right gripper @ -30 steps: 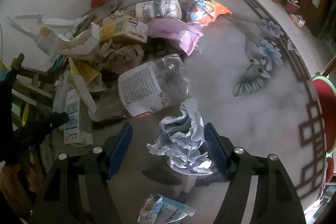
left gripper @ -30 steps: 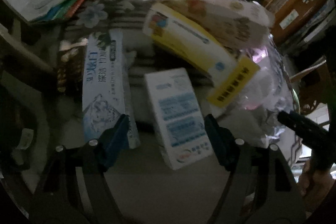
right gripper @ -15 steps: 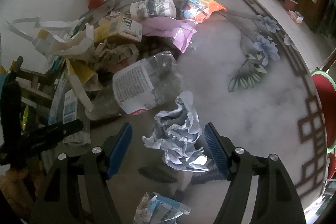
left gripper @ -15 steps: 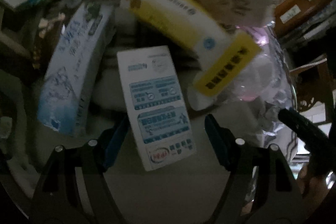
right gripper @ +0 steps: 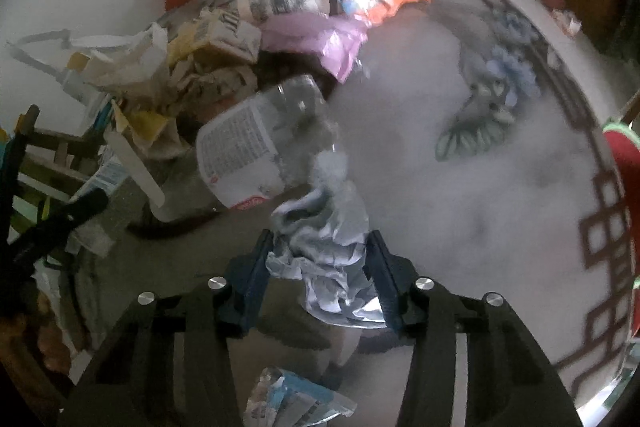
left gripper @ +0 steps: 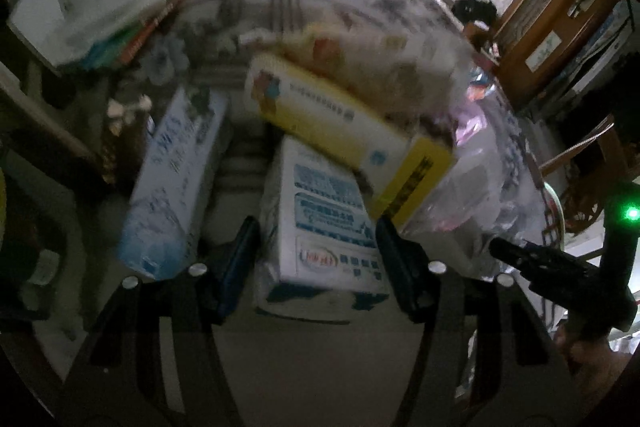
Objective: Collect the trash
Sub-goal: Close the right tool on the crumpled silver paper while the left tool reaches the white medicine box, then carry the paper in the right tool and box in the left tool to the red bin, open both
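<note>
A white and blue carton (left gripper: pixel 326 217) is seen lying flat on the table (left gripper: pixel 304 359), its near end set between the blue pads of the left gripper (left gripper: pixel 318 269). The jaws are spread, one on each side of the carton; whether the pads touch it cannot be told because of blur. A long yellow and white box (left gripper: pixel 340 123) is laid across the carton's far end, tilted. A long pale blue box (left gripper: pixel 176 183) is placed just beside the carton, toward the table's left edge. Crumpled clear plastic (left gripper: pixel 476 195) is heaped near the right edge. The right gripper (left gripper: pixel 560 271) is visible at that side.
</note>
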The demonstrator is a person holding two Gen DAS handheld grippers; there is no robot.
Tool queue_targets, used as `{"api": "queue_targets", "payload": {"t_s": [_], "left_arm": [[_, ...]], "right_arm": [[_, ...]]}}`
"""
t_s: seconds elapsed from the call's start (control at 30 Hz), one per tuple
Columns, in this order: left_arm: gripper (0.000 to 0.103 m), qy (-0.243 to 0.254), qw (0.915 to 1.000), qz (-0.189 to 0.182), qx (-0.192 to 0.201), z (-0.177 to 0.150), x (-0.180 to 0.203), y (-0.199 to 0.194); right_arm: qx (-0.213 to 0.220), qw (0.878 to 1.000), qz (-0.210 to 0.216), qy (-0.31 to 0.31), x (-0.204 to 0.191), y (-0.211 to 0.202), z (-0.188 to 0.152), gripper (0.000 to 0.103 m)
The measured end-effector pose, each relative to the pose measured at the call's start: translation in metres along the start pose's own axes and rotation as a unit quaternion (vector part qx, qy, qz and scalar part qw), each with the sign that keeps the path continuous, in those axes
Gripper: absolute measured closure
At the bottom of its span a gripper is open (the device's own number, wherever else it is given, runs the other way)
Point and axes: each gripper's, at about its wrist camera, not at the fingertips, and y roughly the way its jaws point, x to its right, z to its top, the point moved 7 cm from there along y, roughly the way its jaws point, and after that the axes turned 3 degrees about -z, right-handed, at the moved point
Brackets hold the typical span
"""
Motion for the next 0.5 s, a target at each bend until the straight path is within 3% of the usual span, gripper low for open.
{"api": "queue_targets", "payload": {"t_s": [0.07,0.13,0.23,0.27,0.37,0.4,0.43,0.47,0.5], "left_arm": [[0.069,0.013,0.9996,0.008,0.022,0.008,0.003,-0.011],[0.074,0.028,0.9987,0.014,0.041,0.009,0.013,-0.019],[0.096,0.044,0.9972,0.0,0.059,0.019,0.035,-0.028],[0.097,0.05,0.9968,-0.004,0.063,0.022,0.043,-0.029],[0.094,0.064,0.9961,0.009,0.06,0.023,0.061,-0.025],[0.088,0.061,0.9962,0.019,0.06,0.023,0.06,-0.024],[0.069,0.055,0.9965,0.024,0.057,0.02,0.058,-0.022],[0.056,0.044,0.9971,0.032,0.053,0.017,0.054,-0.019],[0.056,0.037,0.9971,0.042,0.051,0.013,0.047,-0.019]], "right_arm": [[0.019,1.0,0.003,0.004,0.003,-0.01,0.006,0.062],[0.042,0.999,0.003,0.01,0.011,-0.024,0.012,0.062],[0.076,0.997,-0.006,0.022,0.032,-0.046,0.024,0.062],[0.082,0.996,-0.008,0.026,0.039,-0.051,0.027,0.062],[0.092,0.995,-0.015,0.038,0.067,-0.065,0.032,0.062],[0.092,0.995,-0.017,0.042,0.077,-0.068,0.033,0.062],[0.092,0.995,-0.018,0.044,0.084,-0.069,0.032,0.062],[0.089,0.995,-0.02,0.046,0.094,-0.07,0.031,0.062],[0.087,0.995,-0.021,0.048,0.099,-0.07,0.031,0.062]]}}
